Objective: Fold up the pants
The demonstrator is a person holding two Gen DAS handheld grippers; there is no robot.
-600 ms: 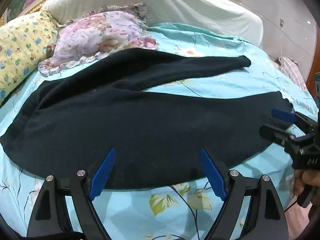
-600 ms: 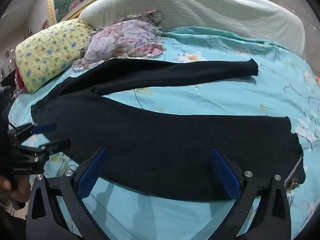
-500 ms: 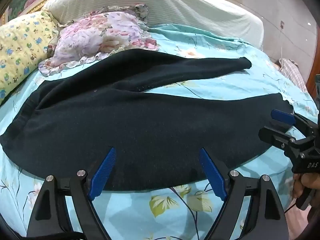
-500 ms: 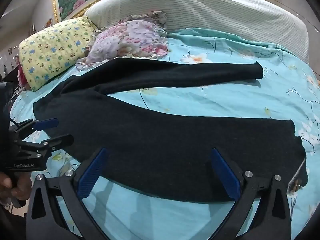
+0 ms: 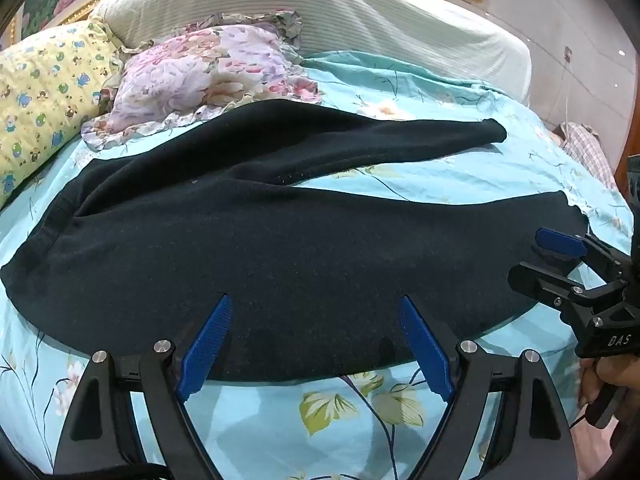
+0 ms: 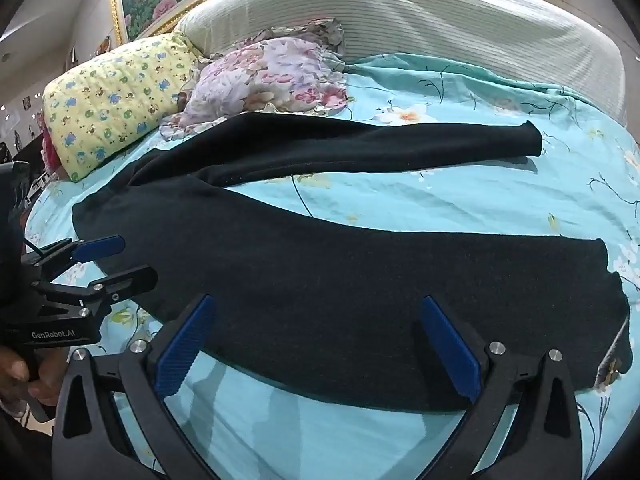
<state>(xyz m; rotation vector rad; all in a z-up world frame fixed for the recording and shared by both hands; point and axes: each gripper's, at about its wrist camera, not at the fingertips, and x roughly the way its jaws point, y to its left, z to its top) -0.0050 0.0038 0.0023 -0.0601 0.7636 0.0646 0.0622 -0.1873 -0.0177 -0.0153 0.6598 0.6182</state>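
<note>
Black pants (image 5: 280, 248) spread flat across the floral turquoise bedsheet (image 5: 460, 184), legs apart in a V.

Beyond the pants, toward the headboard (image 6: 420, 20): yellow pillow (image 6: 116, 100), then floral pillow (image 6: 272, 76) touching the far leg. At the pants' near edge: left gripper (image 5: 316, 320) over the wide waist end, fingers spread wide, gripping nothing; right gripper (image 6: 316, 320) over the near leg, likewise spread and unloaded.
</note>
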